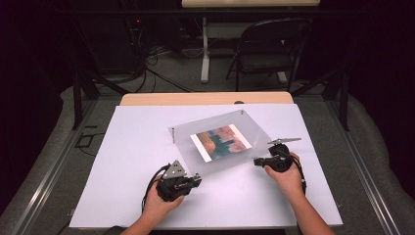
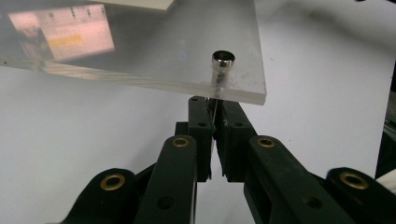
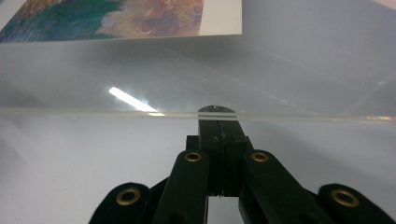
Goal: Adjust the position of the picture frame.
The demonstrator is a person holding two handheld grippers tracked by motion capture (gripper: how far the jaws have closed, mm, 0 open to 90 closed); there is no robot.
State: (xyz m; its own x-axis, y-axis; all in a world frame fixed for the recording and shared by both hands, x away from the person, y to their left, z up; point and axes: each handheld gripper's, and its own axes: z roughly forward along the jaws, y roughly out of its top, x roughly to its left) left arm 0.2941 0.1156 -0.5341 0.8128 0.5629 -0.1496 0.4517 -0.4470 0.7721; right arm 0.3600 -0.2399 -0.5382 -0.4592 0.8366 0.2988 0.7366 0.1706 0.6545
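A clear acrylic plate [image 1: 186,142] lies raised over the white table with a colourful print [image 1: 221,141] under it. A metal screw [image 2: 222,60] stands through the plate's near left corner, and its thin shaft hangs below. My left gripper [image 1: 196,180] sits at that corner, and in the left gripper view its jaws [image 2: 215,107] are shut on the shaft. My right gripper [image 1: 257,160] is at the plate's front edge near the right corner, jaws [image 3: 218,122] pressed together just under the edge [image 3: 116,113]. A small grey cap [image 3: 215,109] shows at their tips; whether it is gripped I cannot tell.
A metal post [image 1: 172,133] stands at the plate's back left corner and a small fitting [image 1: 242,112] at the back right. The white table [image 1: 122,161] ends at a wooden strip [image 1: 147,99]. A folding chair [image 1: 269,49] and cables stand on the floor beyond.
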